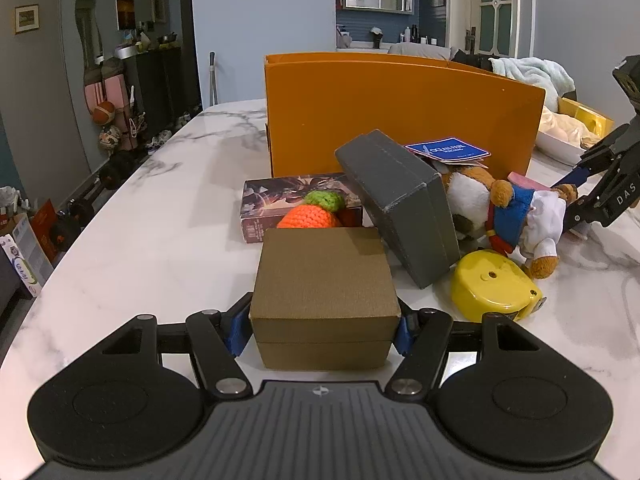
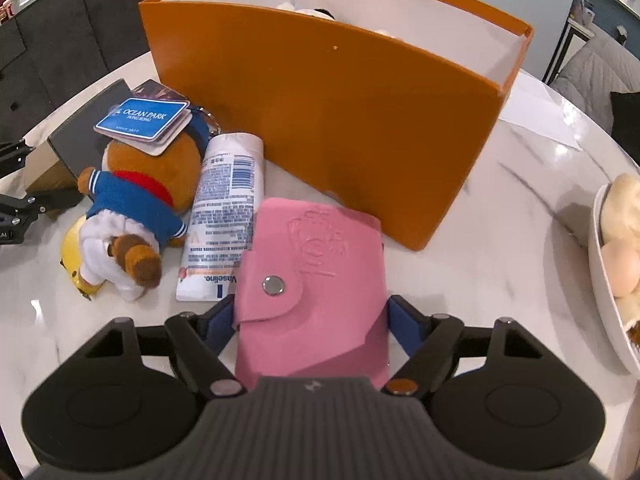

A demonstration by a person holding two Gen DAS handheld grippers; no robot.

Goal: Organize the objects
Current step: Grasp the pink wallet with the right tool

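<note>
Nearest, a stiff, probably light brown box (image 1: 325, 300) on the marble table (image 1: 160, 220) is clamped at its sides by the left gripper (image 1: 322, 330). A soft pink wallet (image 2: 312, 296), likely pliable, is pinched across its width by the right gripper (image 2: 310, 328). Beyond, the orange box (image 2: 340, 128) is seen.

I saw closed olive-brown square cardboard box (image 1: 325, 280) flat on marble, between blue pads. Pink snap-flap leather wallet (image 2: 312, 280) lay flat, closed, just before tall open orange cardboard box (image 2: 320, 120), touching white Vaseline tube (image 2: 224, 216).
</note>
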